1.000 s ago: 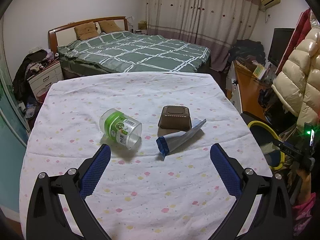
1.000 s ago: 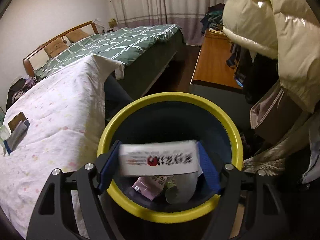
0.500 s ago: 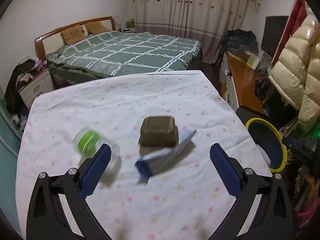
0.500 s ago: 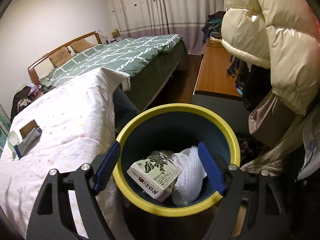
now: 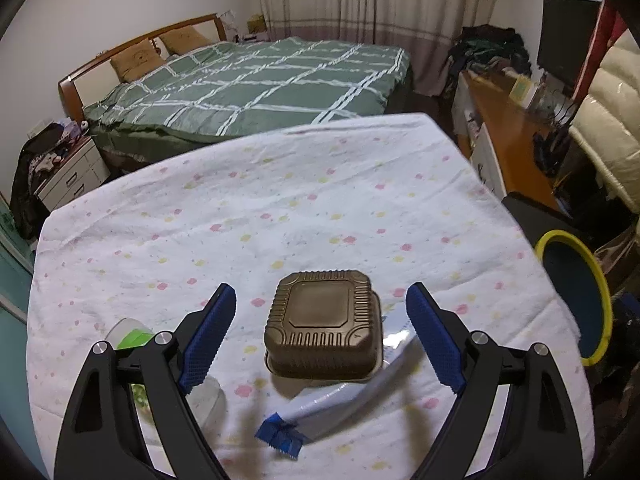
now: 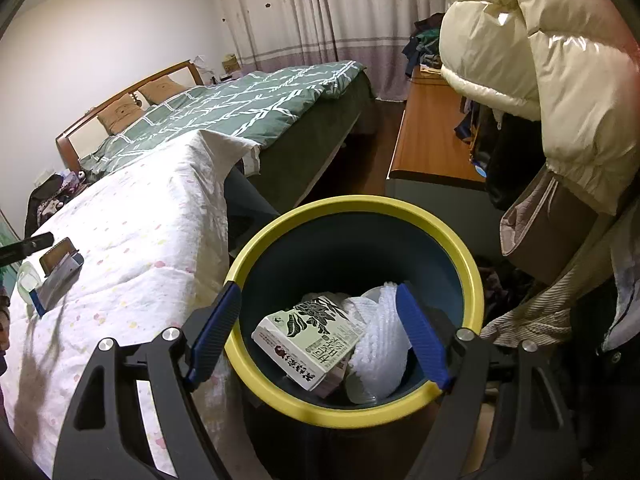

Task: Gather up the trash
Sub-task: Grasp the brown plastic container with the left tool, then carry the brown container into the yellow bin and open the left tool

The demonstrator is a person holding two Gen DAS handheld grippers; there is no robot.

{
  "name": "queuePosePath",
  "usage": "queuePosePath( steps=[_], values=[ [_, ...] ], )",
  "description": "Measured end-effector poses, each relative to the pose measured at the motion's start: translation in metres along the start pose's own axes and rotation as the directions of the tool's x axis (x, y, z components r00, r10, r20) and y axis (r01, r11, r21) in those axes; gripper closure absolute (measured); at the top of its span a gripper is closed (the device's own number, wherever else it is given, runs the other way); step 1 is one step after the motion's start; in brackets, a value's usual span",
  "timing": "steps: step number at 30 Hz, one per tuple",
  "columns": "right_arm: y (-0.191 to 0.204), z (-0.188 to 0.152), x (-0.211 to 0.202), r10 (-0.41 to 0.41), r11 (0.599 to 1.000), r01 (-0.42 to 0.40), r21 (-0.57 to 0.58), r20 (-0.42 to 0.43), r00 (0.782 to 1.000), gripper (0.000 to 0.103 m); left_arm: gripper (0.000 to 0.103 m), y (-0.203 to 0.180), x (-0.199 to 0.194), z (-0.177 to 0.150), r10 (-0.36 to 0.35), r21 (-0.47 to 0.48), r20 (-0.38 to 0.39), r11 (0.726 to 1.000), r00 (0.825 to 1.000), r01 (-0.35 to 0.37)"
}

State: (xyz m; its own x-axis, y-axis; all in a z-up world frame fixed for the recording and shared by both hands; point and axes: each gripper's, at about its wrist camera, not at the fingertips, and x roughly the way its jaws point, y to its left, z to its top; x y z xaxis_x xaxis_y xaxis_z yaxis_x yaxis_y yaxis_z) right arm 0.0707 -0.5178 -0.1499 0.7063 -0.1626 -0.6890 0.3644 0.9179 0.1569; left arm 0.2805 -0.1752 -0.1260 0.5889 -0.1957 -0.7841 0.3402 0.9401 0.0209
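Left gripper (image 5: 320,320): jaws closing, pads not yet touching the brown tray (image 5: 323,330) between them, lower centre of frame. Tube (image 5: 344,396) under the tray; jar (image 5: 132,338) lower left.
Right gripper (image 6: 320,332): jaws apart, empty, above the bin (image 6: 460,248); carton (image 6: 310,340) inside.

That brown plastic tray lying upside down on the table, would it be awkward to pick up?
The brown plastic tray looks thin and hollow, so probably light and easily squashed. Its ribbed sides should give some grip. It rests partly on a squeezed tube, so it may rock when touched.
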Motion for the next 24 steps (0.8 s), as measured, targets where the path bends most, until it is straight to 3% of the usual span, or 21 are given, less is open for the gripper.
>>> queuePosePath(
  steps=[5, 11, 14, 20, 24],
  values=[
    [0.006, -0.001, 0.003, 0.019, 1.0, -0.019, -0.008, -0.009, 1.0, 0.028, 0.019, -0.002, 0.015, -0.002, 0.007, 0.014, -0.026, 1.0, 1.0, -0.007],
    [0.011, -0.004, 0.004, 0.028, 0.999, -0.028, -0.015, -0.016, 0.999, 0.028, 0.04, -0.002, 0.026, -0.006, -0.003, 0.023, -0.055, 1.0, 0.998, 0.005],
    [0.012, -0.004, 0.002, 0.03, 0.999, -0.03, -0.011, -0.013, 0.999, 0.028, 0.042, -0.002, 0.026, -0.006, -0.004, 0.029, -0.049, 1.0, 0.999, 0.005],
    [0.012, -0.002, -0.012, 0.034, 0.999, -0.034, -0.009, 0.021, 0.999, 0.027, 0.043, -0.004, -0.009, -0.001, -0.004, 0.029, 0.035, 1.0, 0.999, 0.003],
    [0.008, -0.001, -0.028, 0.007, 1.0, -0.007, -0.003, 0.065, 0.998, 0.028, 0.043, -0.03, -0.047, 0.007, -0.056, 0.087, 0.095, 0.995, 0.994, 0.048]
  ],
)
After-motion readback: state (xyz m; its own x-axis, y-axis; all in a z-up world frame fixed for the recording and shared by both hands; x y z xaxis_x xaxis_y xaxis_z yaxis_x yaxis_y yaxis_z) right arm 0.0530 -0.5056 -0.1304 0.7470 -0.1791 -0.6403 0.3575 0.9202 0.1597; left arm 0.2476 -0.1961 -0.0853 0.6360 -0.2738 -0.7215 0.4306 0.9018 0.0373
